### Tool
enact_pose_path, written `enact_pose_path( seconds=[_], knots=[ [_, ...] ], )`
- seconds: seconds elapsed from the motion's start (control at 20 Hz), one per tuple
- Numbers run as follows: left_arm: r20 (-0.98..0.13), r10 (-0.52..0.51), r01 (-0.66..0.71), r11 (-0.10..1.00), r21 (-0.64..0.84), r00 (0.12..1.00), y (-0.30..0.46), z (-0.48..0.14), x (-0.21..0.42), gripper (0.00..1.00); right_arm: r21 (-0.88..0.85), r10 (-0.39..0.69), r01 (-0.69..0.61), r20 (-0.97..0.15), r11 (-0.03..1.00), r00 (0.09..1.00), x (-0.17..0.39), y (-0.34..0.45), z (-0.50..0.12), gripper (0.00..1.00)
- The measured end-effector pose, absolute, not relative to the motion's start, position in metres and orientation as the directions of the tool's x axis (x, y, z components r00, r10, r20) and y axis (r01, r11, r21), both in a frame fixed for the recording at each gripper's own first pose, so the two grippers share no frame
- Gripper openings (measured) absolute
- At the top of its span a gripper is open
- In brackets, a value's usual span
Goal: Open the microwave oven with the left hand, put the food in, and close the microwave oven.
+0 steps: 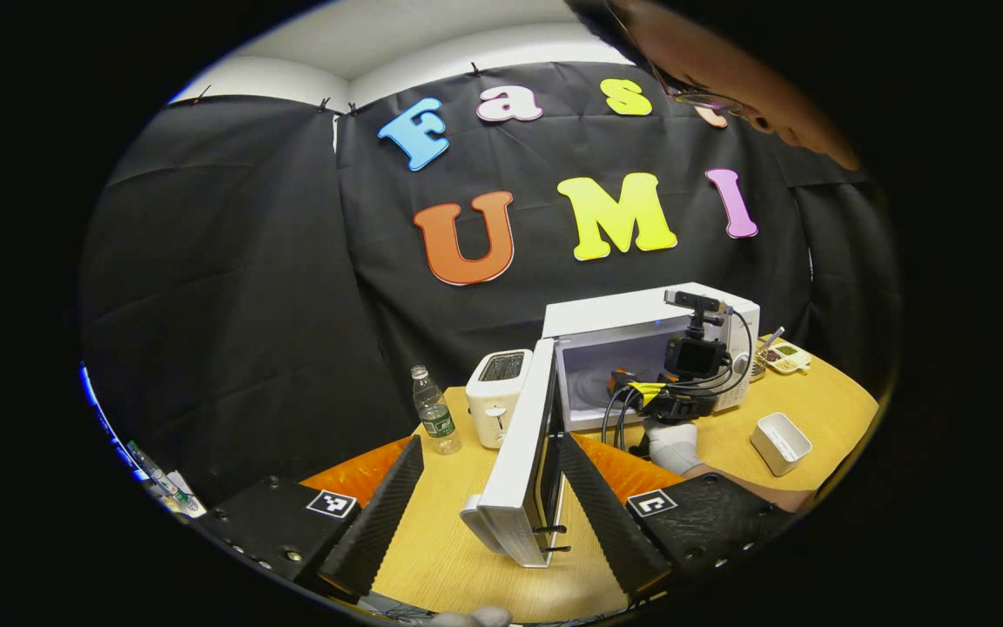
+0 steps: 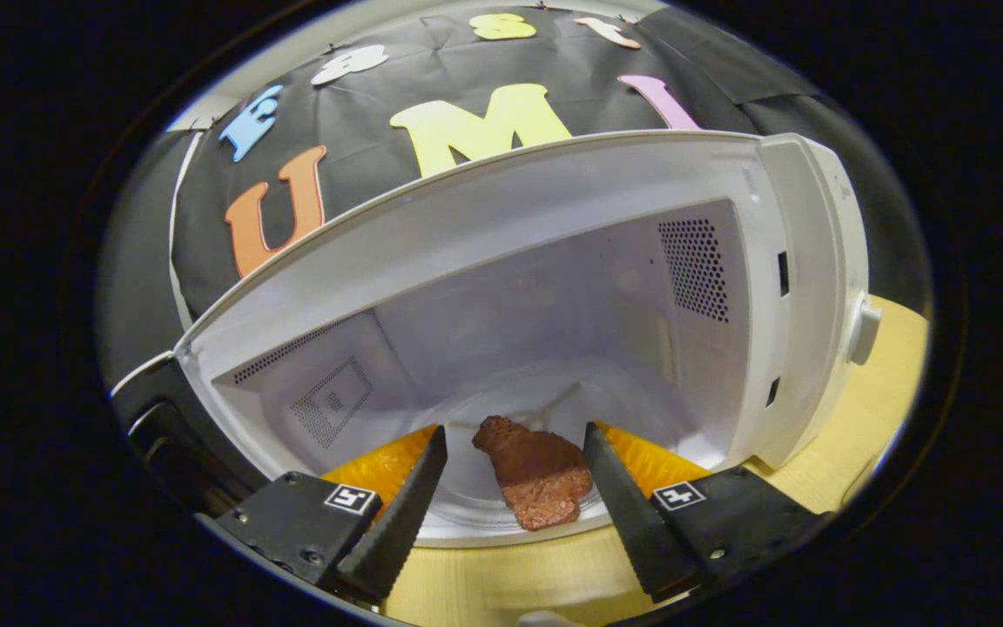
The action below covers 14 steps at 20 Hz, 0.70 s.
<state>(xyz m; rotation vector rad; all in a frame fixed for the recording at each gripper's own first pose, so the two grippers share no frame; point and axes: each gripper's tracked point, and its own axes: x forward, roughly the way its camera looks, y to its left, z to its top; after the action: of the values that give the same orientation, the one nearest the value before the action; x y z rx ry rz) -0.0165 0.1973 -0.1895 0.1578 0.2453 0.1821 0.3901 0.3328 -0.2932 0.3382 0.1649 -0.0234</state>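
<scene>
While the desk (image 1: 728, 453) carries everything, the microwave oven (image 1: 641, 348) stands at its far side with its door (image 1: 519, 453) swung wide. In the left gripper view the left gripper (image 1: 491, 488) has its fingers spread, the door's edge between them; I cannot tell whether they touch it. The right gripper (image 2: 514, 488) sits at the oven's mouth, fingers released and apart, the brown food (image 2: 541, 475) lying between them on the turntable. A toaster (image 1: 497, 396), bottle (image 1: 434, 422) and small white box (image 1: 780, 442) stand nearby.
</scene>
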Motion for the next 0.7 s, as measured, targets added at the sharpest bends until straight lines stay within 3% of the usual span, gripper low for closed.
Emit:
enact_pose_path(
  seconds=[0.35,0.4,0.45,0.5,0.55,0.6,0.7],
  knots=[
    [-0.192,0.219,-0.188,0.968,0.165,0.957,0.217,-0.171,-0.018,0.97,0.190,0.080,-0.052,-0.141,0.980,0.987,0.321,0.301,-0.225,0.91],
    [-0.189,0.217,-0.189,0.969,0.157,0.958,0.219,-0.168,-0.018,0.97,0.186,0.095,-0.067,-0.147,0.980,0.985,0.307,0.294,-0.215,1.00],
    [-0.183,0.217,-0.191,0.970,0.150,0.959,0.222,-0.166,-0.020,0.97,0.166,0.108,-0.082,-0.153,0.983,0.982,0.292,0.287,-0.204,0.91],
    [-0.185,0.222,-0.197,0.969,0.147,0.957,0.227,-0.165,-0.021,0.97,0.134,0.117,-0.095,-0.166,0.986,0.979,0.276,0.278,-0.195,1.00],
    [-0.190,0.228,-0.203,0.968,0.146,0.955,0.233,-0.165,-0.021,0.97,0.106,0.125,-0.107,-0.189,0.989,0.974,0.257,0.268,-0.190,1.00],
    [-0.186,0.233,-0.209,0.968,0.142,0.955,0.238,-0.165,-0.021,0.97,0.092,0.141,-0.125,-0.205,0.988,0.969,0.238,0.259,-0.184,0.91],
    [-0.184,0.251,-0.227,0.963,0.144,0.950,0.248,-0.163,-0.025,0.97,0.088,0.189,-0.173,-0.231,0.981,0.954,0.203,0.244,-0.168,0.91]
  ],
)
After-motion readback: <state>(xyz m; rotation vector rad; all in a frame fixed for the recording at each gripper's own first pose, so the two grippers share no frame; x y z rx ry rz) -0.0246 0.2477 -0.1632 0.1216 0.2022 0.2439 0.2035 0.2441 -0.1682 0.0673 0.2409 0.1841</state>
